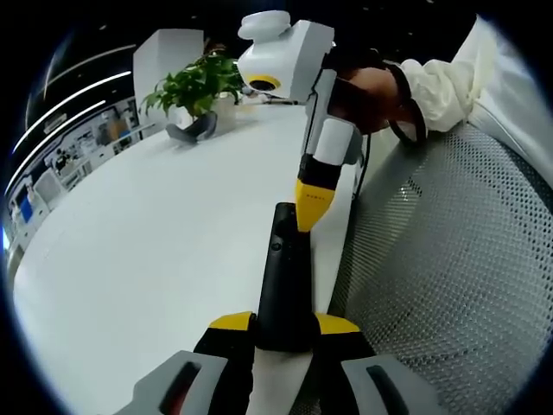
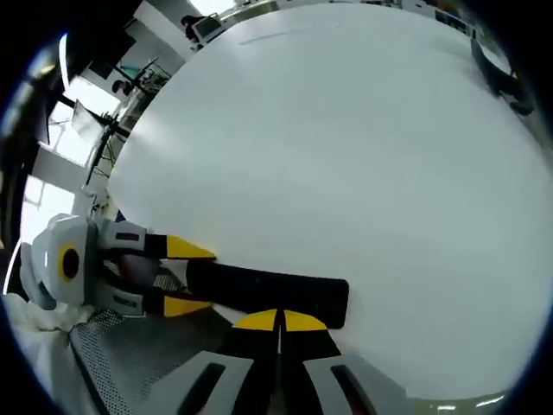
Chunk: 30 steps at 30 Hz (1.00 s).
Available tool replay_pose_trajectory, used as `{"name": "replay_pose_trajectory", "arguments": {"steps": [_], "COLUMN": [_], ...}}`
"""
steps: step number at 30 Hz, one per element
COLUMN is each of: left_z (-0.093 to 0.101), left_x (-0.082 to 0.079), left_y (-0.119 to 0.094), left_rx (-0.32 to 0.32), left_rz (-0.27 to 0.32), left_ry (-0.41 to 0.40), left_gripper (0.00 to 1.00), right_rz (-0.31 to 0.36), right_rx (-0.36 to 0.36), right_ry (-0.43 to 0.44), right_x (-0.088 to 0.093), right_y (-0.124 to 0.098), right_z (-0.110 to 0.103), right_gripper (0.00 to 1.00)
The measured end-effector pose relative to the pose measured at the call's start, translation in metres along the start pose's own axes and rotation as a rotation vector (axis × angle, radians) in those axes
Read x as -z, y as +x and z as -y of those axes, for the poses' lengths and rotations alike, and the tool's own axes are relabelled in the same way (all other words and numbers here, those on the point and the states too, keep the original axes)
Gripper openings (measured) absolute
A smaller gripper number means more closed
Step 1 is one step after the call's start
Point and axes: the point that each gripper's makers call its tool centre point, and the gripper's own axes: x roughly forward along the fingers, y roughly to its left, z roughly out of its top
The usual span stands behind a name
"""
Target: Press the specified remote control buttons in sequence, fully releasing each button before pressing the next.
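Note:
A slim black remote [image 1: 283,268] points away from me over the white table's edge, its near end clamped between the yellow-tipped jaws of my left gripper [image 1: 285,323]. My right gripper [image 1: 311,204], held by a hand in a white sleeve, comes down from above with its yellow tips together against the far right part of the remote. In the right gripper view the remote [image 2: 268,290] lies crosswise. My right gripper [image 2: 281,321] is shut, its tips at the remote's near edge. The left gripper [image 2: 183,277] holds the remote's left end.
The white table [image 1: 147,251] spreads out to the left. A potted green plant [image 1: 200,85] and a dark object [image 1: 192,130] stand at its far end. A grey perforated mesh surface [image 1: 449,268] lies along the right, below the table edge.

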Motion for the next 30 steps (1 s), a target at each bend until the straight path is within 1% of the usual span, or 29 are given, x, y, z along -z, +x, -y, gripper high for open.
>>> {"name": "replay_pose_trajectory", "arguments": {"steps": [3,6,8,13,18,20,24,25,26,27,30], "left_z": [0.0,0.0,0.001,0.001,0.002,0.002,0.003,0.003,0.003,0.003,0.003], "left_x": [0.0,0.0,0.0,0.0,-0.001,-0.001,-0.001,-0.001,-0.001,-0.001,-0.001], "left_y": [0.0,0.0,0.0,0.0,0.001,0.001,0.001,0.001,0.001,0.001,0.001], "left_rx": [0.001,0.002,0.005,0.005,0.011,0.012,0.012,0.011,0.011,0.01,0.01], "left_rz": [0.0,-0.002,-0.004,-0.008,-0.009,-0.009,-0.009,-0.009,-0.008,-0.008,-0.007], "left_ry": [0.001,0.005,0.008,0.011,0.014,0.013,0.011,0.011,0.011,0.008,0.008], "left_gripper": [0.25,0.25,0.25,0.24,0.24,0.24,0.24,0.25,0.25,0.25,0.25], "right_rz": [-0.003,-0.005,0.01,0.072,0.064,0.072,0.062,0.045,0.026,0.041,0.045], "right_rx": [-0.005,0.008,0.024,0.011,0.004,0.009,0.008,0.017,0.042,0.039,0.047], "right_ry": [0.01,-0.009,-0.03,-0.036,-0.016,-0.024,-0.042,-0.052,-0.072,-0.082,-0.094], "right_x": [0.0,-0.001,-0.003,-0.012,-0.011,-0.011,-0.009,-0.006,-0.003,-0.006,-0.006], "right_y": [0.0,0.001,0.0,-0.005,-0.005,-0.005,-0.003,-0.001,-0.001,-0.003,-0.002], "right_z": [0.0,-0.001,-0.001,-0.002,-0.001,-0.001,-0.005,-0.004,-0.001,-0.004,-0.004], "right_gripper": [0.0,0.0,0.0,0.0,0.0,0.0,0.0,0.0,0.0,0.0,0.0]}}
